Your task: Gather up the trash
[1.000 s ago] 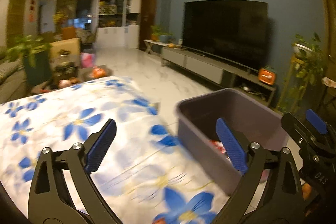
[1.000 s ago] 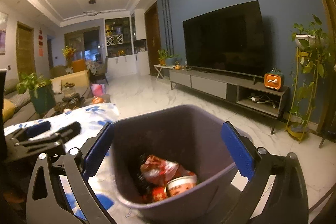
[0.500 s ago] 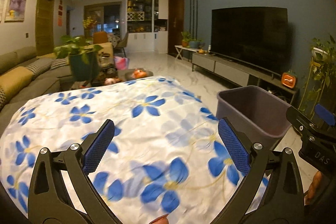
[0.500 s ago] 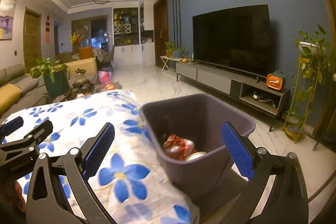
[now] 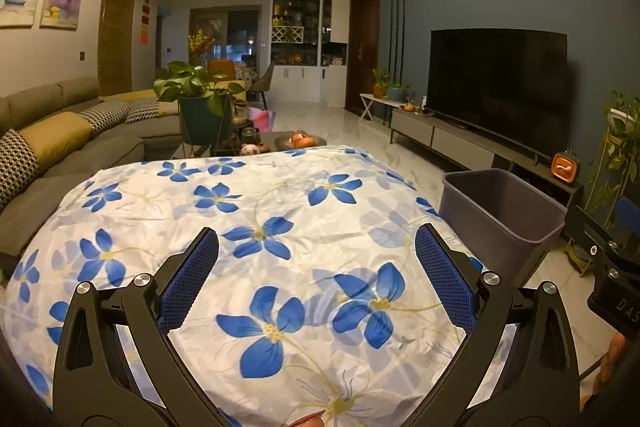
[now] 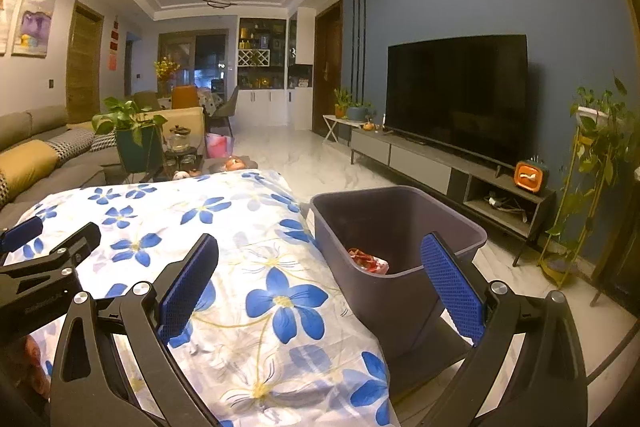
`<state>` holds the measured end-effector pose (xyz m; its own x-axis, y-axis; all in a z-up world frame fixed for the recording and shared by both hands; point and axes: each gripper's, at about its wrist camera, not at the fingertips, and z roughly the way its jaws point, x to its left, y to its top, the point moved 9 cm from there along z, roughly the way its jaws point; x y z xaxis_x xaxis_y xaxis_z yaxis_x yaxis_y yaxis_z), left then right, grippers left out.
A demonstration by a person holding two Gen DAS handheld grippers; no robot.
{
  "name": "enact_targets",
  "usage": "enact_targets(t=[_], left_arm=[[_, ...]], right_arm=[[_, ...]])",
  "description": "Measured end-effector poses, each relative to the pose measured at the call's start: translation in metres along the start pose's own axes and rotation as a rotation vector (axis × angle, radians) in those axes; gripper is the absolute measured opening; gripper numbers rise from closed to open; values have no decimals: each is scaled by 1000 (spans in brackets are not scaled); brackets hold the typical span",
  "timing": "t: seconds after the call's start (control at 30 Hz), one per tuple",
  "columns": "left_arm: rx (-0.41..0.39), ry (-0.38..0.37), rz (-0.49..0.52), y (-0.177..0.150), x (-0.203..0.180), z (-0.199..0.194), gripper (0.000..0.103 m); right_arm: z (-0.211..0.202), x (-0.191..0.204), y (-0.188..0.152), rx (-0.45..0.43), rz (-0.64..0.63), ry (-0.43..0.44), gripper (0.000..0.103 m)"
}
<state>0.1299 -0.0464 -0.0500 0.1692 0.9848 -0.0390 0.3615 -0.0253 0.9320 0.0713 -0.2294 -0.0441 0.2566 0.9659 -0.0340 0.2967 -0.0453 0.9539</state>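
Note:
A grey-purple bin (image 6: 394,227) stands on the floor at the right edge of the table; red crumpled wrappers (image 6: 366,261) lie inside it. In the left wrist view the bin (image 5: 500,211) sits to the right, its contents hidden. My left gripper (image 5: 316,281) hangs open above the blue-flowered tablecloth (image 5: 248,219), nothing between its fingers. My right gripper (image 6: 320,281) is open too, above the table's right edge beside the bin. The left gripper (image 6: 44,243) also shows at the left of the right wrist view. No loose trash shows on the cloth.
A grey sofa (image 5: 60,147) runs along the left. A potted plant (image 5: 200,99) and a low table with small items (image 5: 296,141) stand beyond the cloth. A TV (image 6: 456,95) on a long stand fills the right wall; a plant stand (image 6: 592,163) is far right.
Both grippers have pulled back and up from the bin towards the left; the view now takes in the whole tablecloth. Both stayed open and empty.

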Motion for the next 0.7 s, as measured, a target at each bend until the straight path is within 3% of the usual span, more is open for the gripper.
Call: enact_targets(t=[0.7], left_arm=[[-22,-21,4,4,-4,-22,97]], right_arm=[[-19,10,3,-43,-9,8,97]])
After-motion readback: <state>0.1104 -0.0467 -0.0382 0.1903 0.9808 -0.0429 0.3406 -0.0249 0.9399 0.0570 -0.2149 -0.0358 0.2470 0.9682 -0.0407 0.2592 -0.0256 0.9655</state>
